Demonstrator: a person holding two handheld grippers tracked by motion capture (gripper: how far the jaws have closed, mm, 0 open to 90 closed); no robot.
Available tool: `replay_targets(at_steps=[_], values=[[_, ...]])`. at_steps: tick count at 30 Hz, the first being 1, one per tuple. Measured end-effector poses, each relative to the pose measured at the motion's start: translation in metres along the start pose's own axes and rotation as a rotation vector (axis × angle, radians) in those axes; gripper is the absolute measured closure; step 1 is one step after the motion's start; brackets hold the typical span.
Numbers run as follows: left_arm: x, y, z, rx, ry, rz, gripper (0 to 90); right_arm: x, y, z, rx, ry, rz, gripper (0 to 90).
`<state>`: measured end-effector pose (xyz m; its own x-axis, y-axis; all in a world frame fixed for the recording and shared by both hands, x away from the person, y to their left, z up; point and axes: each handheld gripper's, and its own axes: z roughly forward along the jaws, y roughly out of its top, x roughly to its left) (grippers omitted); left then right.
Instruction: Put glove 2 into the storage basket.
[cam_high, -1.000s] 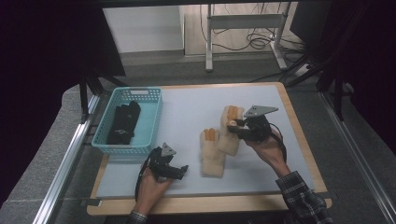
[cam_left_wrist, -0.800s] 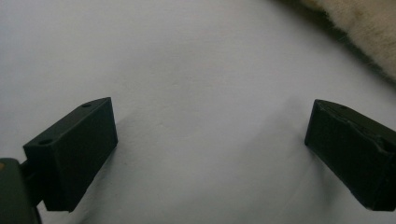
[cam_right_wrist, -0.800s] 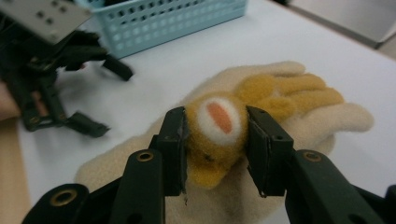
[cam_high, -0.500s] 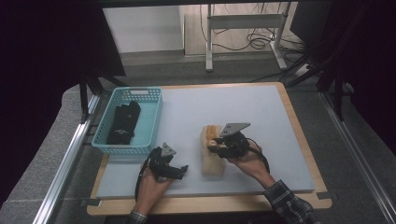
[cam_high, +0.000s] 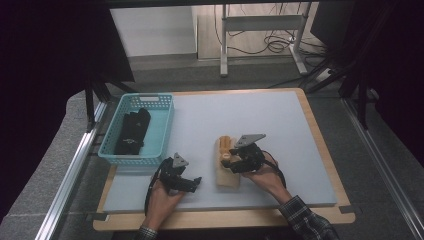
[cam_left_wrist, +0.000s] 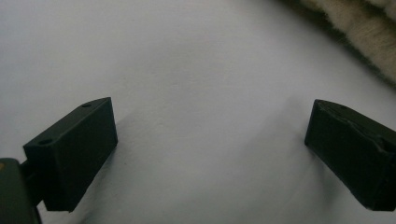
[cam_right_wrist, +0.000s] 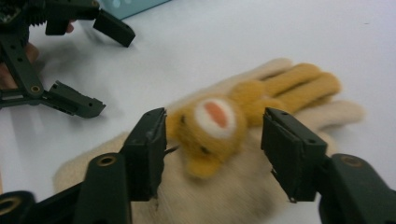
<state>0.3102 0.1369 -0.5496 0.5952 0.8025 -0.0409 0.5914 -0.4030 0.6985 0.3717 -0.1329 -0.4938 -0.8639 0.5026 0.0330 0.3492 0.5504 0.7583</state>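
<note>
having just been opening, the right tongs (cam_right_wrist: 212, 140) are seen parted over the cream glove (cam_right_wrist: 224, 186) laid between them; left tongs (cam_left_wrist: 210, 149), apart, wait beside it. withdrawal is judged next.

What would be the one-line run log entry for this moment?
right claw: just opened, over cream glove with bear face | left claw: open, on table | basket: black gloves inside

Open mat (cam_high: 250, 115) beyond glove (cam_high: 226, 172), basket (cam_high: 137, 131) blocking left edge
</note>
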Motion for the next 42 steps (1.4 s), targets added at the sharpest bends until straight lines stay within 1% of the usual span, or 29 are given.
replay_targets(at_steps=[4,6,8,10,13,14,16,24,26,29,34,37,39,42], values=[[0.000,0.000,0.000,0.001,0.000,0.002,2.8,-0.008,-0.004,-0.012,-0.020,-0.023,0.029,38.3],[0.000,0.000,0.000,0.001,0.000,0.003,2.8,-0.013,-0.009,-0.019,-0.032,-0.028,0.052,38.9],[0.000,0.000,0.000,0.000,0.000,0.002,2.8,-0.017,-0.014,-0.024,-0.027,-0.029,0.062,40.3],[0.000,0.000,0.000,0.000,0.000,0.002,2.8,-0.020,-0.019,-0.029,-0.024,-0.033,0.075,44.5],[0.000,0.000,0.000,0.000,-0.001,-0.001,2.8,-0.022,-0.028,-0.034,-0.016,-0.033,0.088,55.7],[0.000,0.000,0.000,0.000,-0.001,-0.001,2.8,-0.021,-0.031,-0.036,-0.011,-0.036,0.086,60.3],[0.000,0.000,0.000,0.000,-0.001,-0.001,2.8,-0.019,-0.035,-0.037,-0.002,-0.033,0.083,66.4],[0.000,0.000,0.000,-0.001,-0.001,-0.002,2.8,-0.006,-0.047,-0.034,0.024,-0.034,0.064,81.3],[0.000,0.000,0.000,-0.001,-0.001,-0.001,2.8,-0.003,-0.050,-0.033,0.027,-0.026,0.062,83.9],[0.000,0.000,0.000,-0.003,-0.001,-0.004,2.8,0.000,-0.055,-0.032,0.031,-0.016,0.061,86.5],[0.000,0.000,0.000,-0.005,-0.001,-0.007,2.8,0.005,-0.060,-0.031,0.036,-0.007,0.059,88.1],[0.000,0.000,0.000,-0.003,-0.001,-0.005,2.8,0.008,-0.062,-0.028,0.049,-0.004,0.054,88.2],[0.000,0.000,0.000,-0.005,-0.002,-0.005,2.8,0.010,-0.062,-0.028,0.051,0.000,0.042,88.2],[0.000,0.000,0.000,-0.005,-0.001,-0.006,2.8,0.014,-0.064,-0.024,0.058,0.008,0.041,88.2]])
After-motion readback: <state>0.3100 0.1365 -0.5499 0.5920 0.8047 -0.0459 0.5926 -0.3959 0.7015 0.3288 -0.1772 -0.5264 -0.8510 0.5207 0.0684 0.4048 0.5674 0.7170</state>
